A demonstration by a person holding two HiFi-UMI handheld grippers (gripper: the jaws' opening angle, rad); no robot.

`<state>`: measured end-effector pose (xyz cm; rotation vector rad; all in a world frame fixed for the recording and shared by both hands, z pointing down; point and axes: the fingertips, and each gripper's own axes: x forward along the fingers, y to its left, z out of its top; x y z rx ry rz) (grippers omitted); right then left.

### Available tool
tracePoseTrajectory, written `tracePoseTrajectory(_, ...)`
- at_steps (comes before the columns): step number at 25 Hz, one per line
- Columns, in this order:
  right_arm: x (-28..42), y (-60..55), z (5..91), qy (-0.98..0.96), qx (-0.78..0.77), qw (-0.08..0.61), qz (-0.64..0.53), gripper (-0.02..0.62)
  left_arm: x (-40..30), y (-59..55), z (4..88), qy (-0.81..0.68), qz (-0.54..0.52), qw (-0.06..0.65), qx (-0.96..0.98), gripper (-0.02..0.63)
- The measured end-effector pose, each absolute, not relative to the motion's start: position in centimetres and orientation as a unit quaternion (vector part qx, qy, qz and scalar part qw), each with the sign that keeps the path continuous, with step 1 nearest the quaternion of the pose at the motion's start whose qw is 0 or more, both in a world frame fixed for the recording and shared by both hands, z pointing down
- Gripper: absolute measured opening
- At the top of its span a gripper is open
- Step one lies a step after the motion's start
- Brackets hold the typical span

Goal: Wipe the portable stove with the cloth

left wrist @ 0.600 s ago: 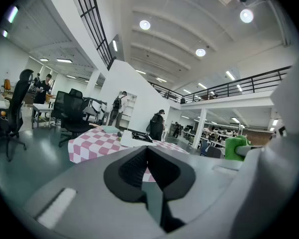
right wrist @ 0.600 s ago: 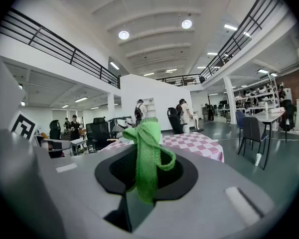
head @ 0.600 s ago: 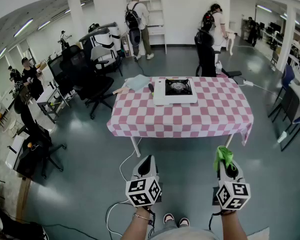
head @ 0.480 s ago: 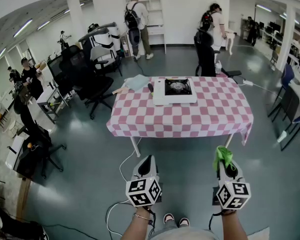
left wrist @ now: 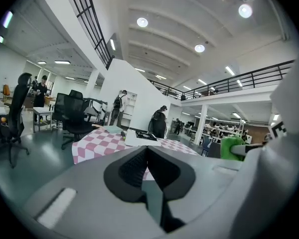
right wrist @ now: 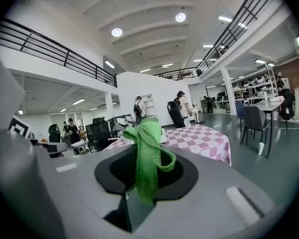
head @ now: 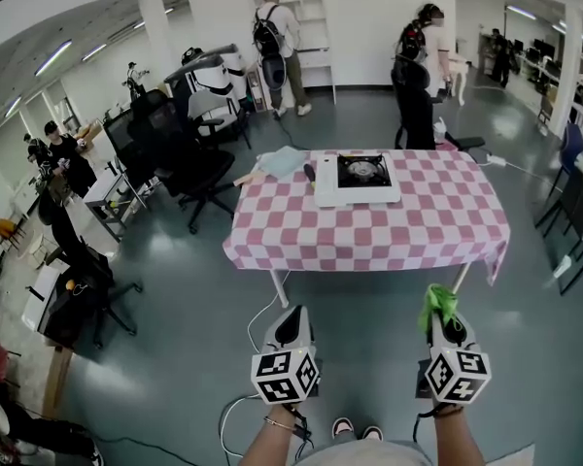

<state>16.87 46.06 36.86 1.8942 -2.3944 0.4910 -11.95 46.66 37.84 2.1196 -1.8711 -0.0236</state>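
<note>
1 portable stove (head: 358, 179) sits by the far edge of the checked table (head: 369, 233), w/ a pale blue thing (head: 283, 162) at the far left corner. 1 green cloth (right wrist: 146, 151) is pinched in my right gripper (right wrist: 145, 171), jaws closed on it. My left gripper (left wrist: 147, 153) is closed too, holding nothing. Both grippers are well short of the table, w/ floor (head: 369, 304) btw. A person (head: 275, 39) and a 2nd person (head: 415, 61) stand beyond it.
</note>
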Motion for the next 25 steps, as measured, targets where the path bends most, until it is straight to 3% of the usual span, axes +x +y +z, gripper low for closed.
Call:
tracePoseTrajectory(14, 16.7, 43.3, 38.1, -0.753, 0.636, 0.027, 0.168, 0.091, -13.9, 43.3, 38.9, -0.648, 0.001, 0.162, 0.744, 0.000)
tracePoseTrajectory(25, 16.3, 34.3, 37.9, -0.765, 0.622, 0.023, 0.167, 0.091, -14.5, 35.4, 38.4, -0.667, -0.003, 0.160, 0.728, 0.000)
